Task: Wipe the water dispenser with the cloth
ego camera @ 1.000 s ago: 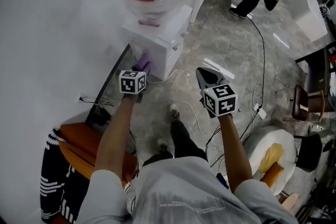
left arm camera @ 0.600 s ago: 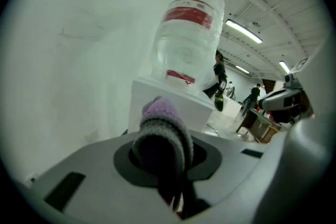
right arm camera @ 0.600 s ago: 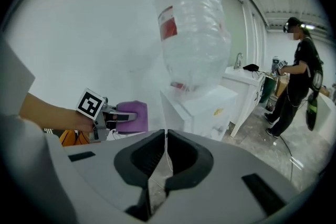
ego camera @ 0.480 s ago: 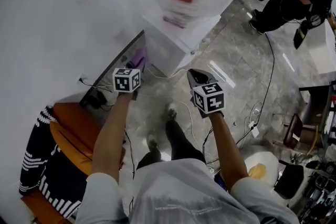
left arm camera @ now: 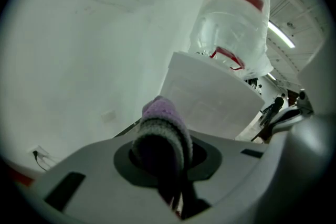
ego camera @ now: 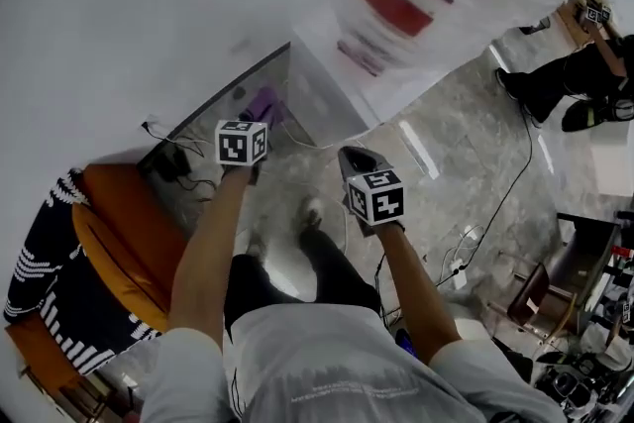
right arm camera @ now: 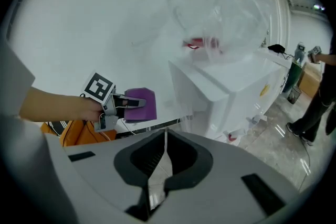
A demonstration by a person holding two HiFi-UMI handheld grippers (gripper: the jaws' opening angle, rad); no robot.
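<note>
My left claw (ego camera: 254, 118) was clamped tight on the cloth (left arm camera: 161, 131), a purple and grey bundle bulging out from between the jaws and filling the middle of the left gripper view. From that bundle the water dispenser (left arm camera: 210, 102) stood up at about 1 o'clock, its white cabinet tilted across the view, and the clear bottle (left arm camera: 231, 23) with the red band sat on top of it. In the right gripper view the cloth showed as a purple block at 10 o'clock from my right claw (right arm camera: 164, 160), near the cabinet's side but apart from it, with a strip of wall visible between them. That right claw was closed, jaws pressed together with nothing caught between them, and the dispenser rose at 1 o'clock from it. From the head view both claws hung in front of me above the marbled floor (ego camera: 446, 154), the cabinet ahead at 12 o'clock and an orange seat (ego camera: 109, 233) down at 8 o'clock.
</note>
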